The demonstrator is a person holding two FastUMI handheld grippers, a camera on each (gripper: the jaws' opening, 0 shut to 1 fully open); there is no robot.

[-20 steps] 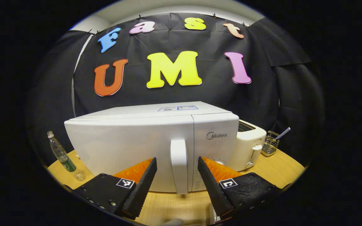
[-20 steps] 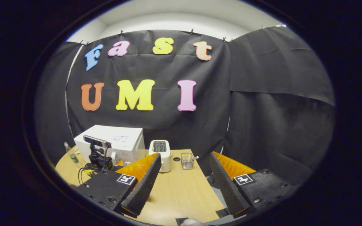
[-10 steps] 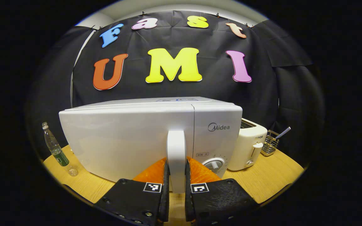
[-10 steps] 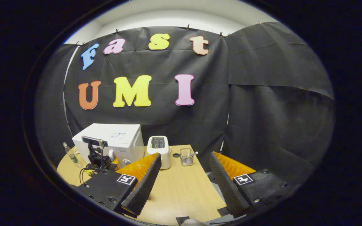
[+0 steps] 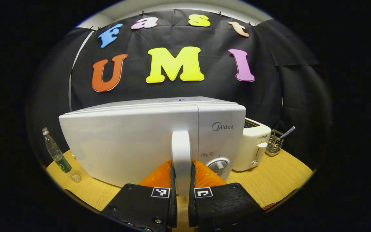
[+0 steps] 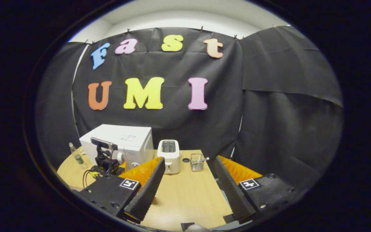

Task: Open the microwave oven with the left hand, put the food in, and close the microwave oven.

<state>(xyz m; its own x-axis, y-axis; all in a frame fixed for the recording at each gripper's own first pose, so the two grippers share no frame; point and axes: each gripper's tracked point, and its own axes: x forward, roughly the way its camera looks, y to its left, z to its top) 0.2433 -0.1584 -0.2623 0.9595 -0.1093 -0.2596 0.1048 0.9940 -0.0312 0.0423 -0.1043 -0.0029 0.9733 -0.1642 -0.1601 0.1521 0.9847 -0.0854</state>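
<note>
A: Start at the left gripper point(image 5: 181, 180). What is it doing?

B: Its two fingers are clamped on the microwave's white door handle point(image 5: 181, 151), one pad on each side of the upright bar, near the bar's lower end. The orange backs of the fingers show on either side of it.

A: And the microwave point(image 5: 147, 135) itself?

B: It sits on the wooden table point(image 5: 279, 180), broad white door facing the left gripper view. The door's top edge looks a little out of line with the body (possibly just ajar, though I cannot tell for sure). The control panel with its round dial point(image 5: 218, 164) is just right of the handle.

A: What stands around it?

B: A white toaster point(image 5: 251, 146) just beside its right side, then a small wire basket point(image 5: 274, 145) with a striped stick in it. On the far left, a clear bottle point(image 5: 56, 154) with a green label.

A: The right gripper point(image 6: 188, 187)?

B: Fingers spread wide with nothing between them, hanging over the near end of the table, well apart from the microwave. From the right gripper view the microwave point(image 6: 124, 145) is far off to the left, with the left gripper's black camera mount point(image 6: 103, 156) in front of its door.
</note>
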